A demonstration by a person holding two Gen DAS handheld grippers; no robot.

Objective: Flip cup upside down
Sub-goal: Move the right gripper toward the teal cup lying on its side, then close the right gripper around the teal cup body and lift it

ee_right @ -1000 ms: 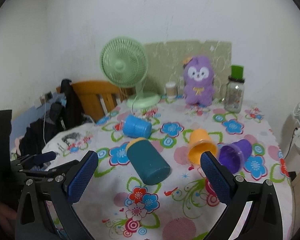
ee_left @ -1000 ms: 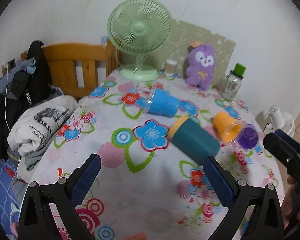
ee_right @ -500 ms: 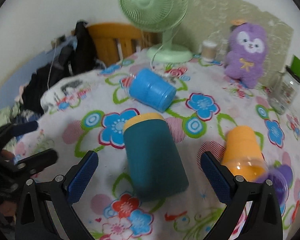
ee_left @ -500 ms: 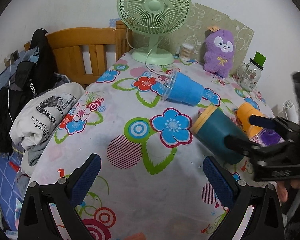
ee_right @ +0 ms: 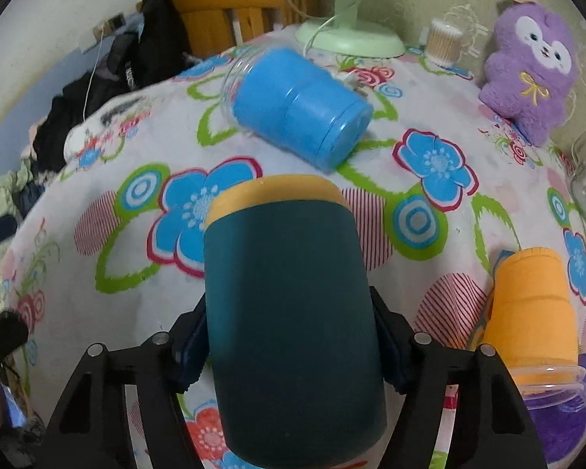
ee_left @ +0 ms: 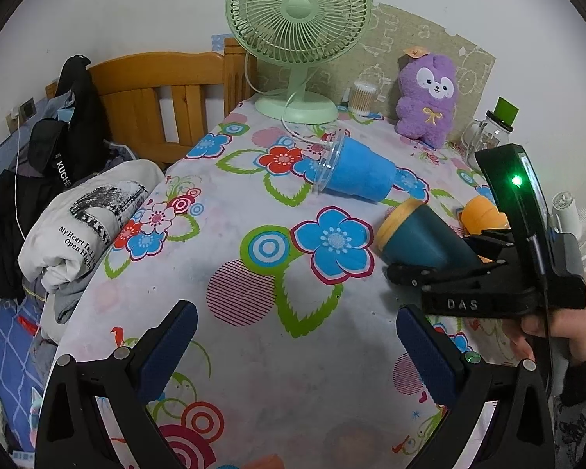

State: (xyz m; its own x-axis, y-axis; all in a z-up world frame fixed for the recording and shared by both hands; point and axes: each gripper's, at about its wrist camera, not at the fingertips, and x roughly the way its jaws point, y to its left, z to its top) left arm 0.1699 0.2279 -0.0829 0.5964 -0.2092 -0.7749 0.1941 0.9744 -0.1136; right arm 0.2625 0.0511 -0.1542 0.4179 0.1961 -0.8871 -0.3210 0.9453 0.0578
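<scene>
A dark teal cup with a yellow band [ee_right: 293,305] lies on its side on the flowered tablecloth [ee_right: 136,293]. My right gripper [ee_right: 289,340] is shut on it, one blue pad on each side of its body. The teal cup [ee_left: 422,238] shows in the left wrist view too, with the right gripper [ee_left: 468,273] around it. My left gripper [ee_left: 293,351] is open and empty over the tablecloth's near part. A blue cup [ee_right: 297,105], an orange cup [ee_right: 531,305] and a purple cup [ee_right: 562,422] also lie on their sides.
A green fan [ee_left: 299,31], a purple plush toy [ee_left: 429,97], a jar of cotton swabs [ee_left: 363,95] and a glass bottle [ee_left: 488,133] stand at the back. A wooden chair [ee_left: 156,93] with clothes [ee_left: 82,215] is at the left.
My right gripper moved forward over the teal cup and closed on its sides. The left gripper stayed open and shifted slightly.
</scene>
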